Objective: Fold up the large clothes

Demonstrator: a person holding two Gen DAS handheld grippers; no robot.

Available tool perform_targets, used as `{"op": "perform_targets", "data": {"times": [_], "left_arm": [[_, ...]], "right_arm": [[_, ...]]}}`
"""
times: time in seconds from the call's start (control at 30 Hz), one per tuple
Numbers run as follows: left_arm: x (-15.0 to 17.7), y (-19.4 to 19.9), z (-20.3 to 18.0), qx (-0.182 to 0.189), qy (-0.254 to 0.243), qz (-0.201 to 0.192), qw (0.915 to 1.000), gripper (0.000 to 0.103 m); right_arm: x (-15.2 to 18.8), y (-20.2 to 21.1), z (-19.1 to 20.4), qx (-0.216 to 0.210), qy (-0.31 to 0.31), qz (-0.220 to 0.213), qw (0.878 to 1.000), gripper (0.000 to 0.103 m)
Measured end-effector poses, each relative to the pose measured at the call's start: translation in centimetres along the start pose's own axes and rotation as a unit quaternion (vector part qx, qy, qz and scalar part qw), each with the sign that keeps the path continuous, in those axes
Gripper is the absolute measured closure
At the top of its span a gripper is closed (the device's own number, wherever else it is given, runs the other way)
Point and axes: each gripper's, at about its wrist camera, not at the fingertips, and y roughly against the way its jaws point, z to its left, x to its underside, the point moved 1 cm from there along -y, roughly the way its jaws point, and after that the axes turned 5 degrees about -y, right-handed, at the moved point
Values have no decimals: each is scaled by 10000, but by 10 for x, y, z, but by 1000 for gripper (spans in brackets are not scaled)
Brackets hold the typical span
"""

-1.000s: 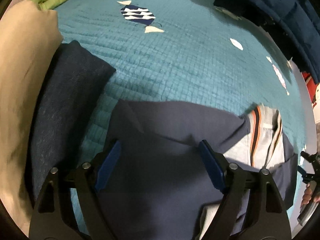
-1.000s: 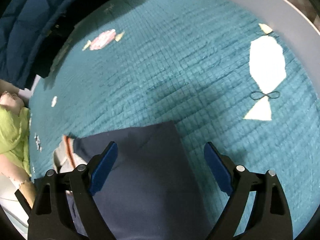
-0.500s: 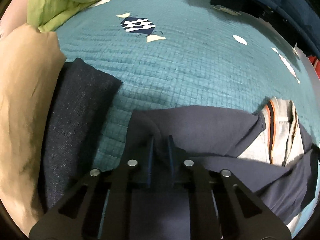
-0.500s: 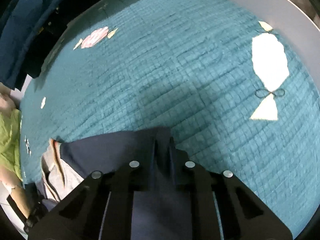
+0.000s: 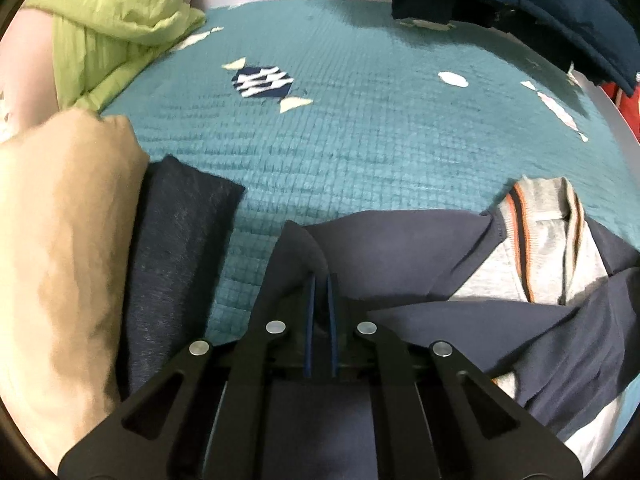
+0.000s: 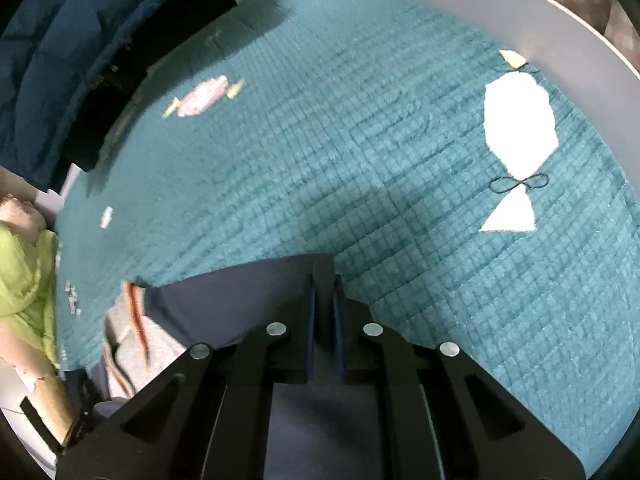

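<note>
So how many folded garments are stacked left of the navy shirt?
2: a tan one at the far left and a dark blue one between it and the navy shirt. More may sit out of frame.

Teal quilted bed [image 5: 360,152] bearing navy shirt [image 5: 392,248], folded clothes [image 5: 176,240].

Navy garment [image 5: 384,248] beneath tool [image 5: 321,280], hidden.

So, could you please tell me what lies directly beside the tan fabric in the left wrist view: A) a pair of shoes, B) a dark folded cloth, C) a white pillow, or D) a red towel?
B: a dark folded cloth lies right against the tan fabric on the teal quilt.
</note>
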Motion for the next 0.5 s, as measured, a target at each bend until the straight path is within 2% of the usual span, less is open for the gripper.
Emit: {"op": "perform_targets", "data": {"times": [0.33,0.5], "left_arm": [[-2,39,5,216,-8,-132,9997,97],[-4,74,8,344,-75,-231,9991,97]], "right_arm": [[3,48,8,-440,33,-114,9990,96],[10,82,15,-620,94,-153,9979,97]]}}
